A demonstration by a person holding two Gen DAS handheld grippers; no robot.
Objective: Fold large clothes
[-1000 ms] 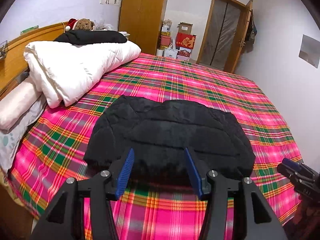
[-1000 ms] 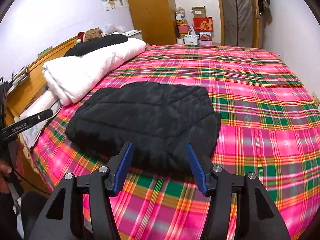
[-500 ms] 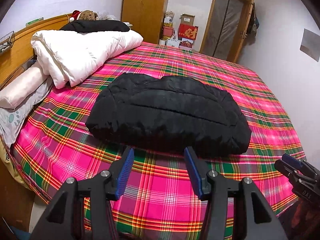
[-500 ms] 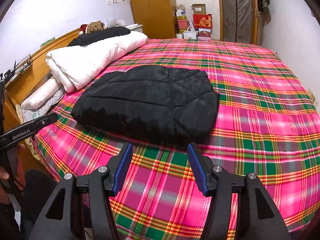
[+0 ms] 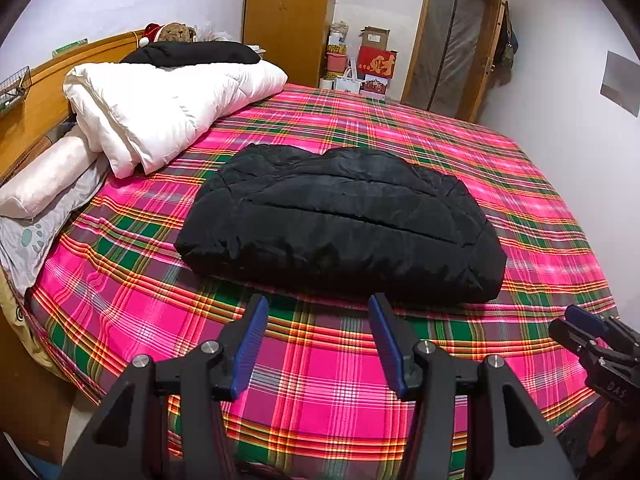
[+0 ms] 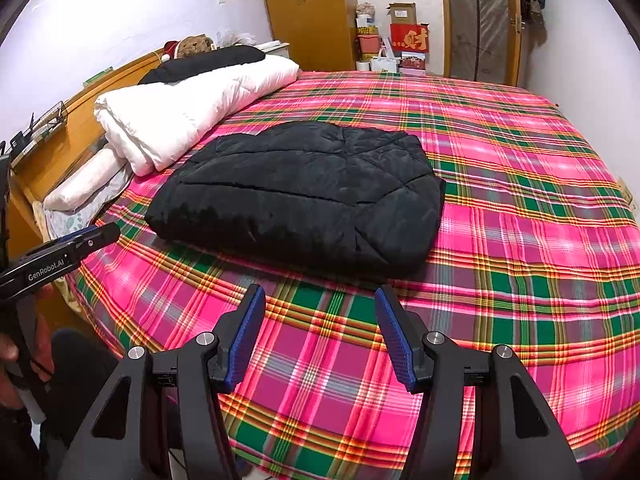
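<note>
I've drawn both tools back since a second ago: the left tool and right tool now hang over bare plaid bedspread at the bed's near edge, each parted with nothing between its pads. The folded black quilted jacket lies mid-bed, unmoved, clear of both.

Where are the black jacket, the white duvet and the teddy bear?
black jacket (image 5: 340, 224), left wrist view, quilted top.
white duvet (image 5: 168, 108), left wrist view, folded middle.
teddy bear (image 5: 176, 33), left wrist view, face.
</note>
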